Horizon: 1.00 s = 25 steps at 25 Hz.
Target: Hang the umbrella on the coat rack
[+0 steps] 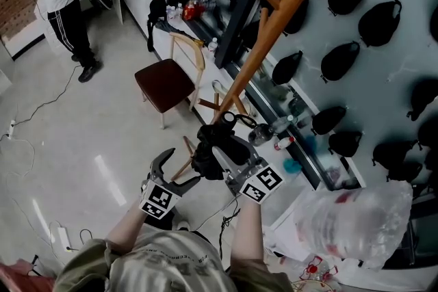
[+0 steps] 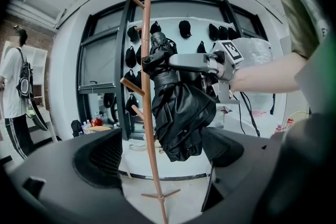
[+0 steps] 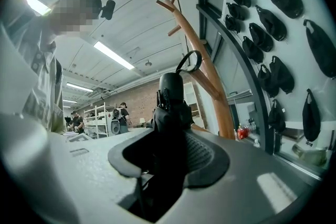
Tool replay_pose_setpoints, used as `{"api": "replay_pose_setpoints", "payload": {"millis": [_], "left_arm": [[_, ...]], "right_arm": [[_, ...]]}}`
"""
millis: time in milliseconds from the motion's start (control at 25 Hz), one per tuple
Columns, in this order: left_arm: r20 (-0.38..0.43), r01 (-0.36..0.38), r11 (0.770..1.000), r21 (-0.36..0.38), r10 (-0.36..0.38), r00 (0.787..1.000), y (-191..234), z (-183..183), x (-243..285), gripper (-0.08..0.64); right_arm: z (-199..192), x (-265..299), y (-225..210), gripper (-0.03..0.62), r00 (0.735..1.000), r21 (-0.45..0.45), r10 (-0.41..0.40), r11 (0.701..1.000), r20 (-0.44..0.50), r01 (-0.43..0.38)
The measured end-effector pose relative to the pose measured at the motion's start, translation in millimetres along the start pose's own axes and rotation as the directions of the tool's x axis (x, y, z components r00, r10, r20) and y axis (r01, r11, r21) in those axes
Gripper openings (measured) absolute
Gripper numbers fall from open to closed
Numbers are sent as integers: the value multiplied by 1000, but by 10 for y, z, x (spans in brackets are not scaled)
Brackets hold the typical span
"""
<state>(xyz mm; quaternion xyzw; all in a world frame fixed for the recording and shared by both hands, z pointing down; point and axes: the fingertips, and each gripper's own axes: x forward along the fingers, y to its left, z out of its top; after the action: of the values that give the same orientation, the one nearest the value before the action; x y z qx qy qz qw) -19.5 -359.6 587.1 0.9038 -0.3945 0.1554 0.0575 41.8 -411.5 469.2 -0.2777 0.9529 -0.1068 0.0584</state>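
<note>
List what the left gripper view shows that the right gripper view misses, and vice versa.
Left gripper view only: the right hand-held gripper clamping the umbrella, its folded canopy hanging, and the feet of the coat rack. Right gripper view only: the strap loop on the handle and people at shelves. Both: the umbrella, the rack's trunk and hanging black caps.

Holds the right gripper (image 1: 211, 147) (image 3: 168, 157) out ahead, roughly level, jaws clamped on the folded umbrella (image 1: 205, 155) (image 3: 170, 107). Carries the left gripper (image 1: 176, 171) (image 2: 163, 165) just beside it, nearer the body and tipped slightly down, jaws wide apart and gripping nothing. Reaches both bare forearms (image 1: 248, 236) forward, wrists close together, marker cubes (image 1: 159, 202) turned upward.
</note>
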Motion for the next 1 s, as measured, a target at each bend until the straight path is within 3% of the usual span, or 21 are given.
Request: {"api": "replay_pose_setpoints", "payload": {"millis": [680,1000], "left_arm": [[13,-15,1000,12,14,1000,178,26,155,459],[28,-22,1000,12,22,999,256,159,191,459]], "right_arm": [[-213,152,-373,163,999,35,-45,998,-15,45],[-482,233,-635,164,989,37,-123,991,-82,127]]}}
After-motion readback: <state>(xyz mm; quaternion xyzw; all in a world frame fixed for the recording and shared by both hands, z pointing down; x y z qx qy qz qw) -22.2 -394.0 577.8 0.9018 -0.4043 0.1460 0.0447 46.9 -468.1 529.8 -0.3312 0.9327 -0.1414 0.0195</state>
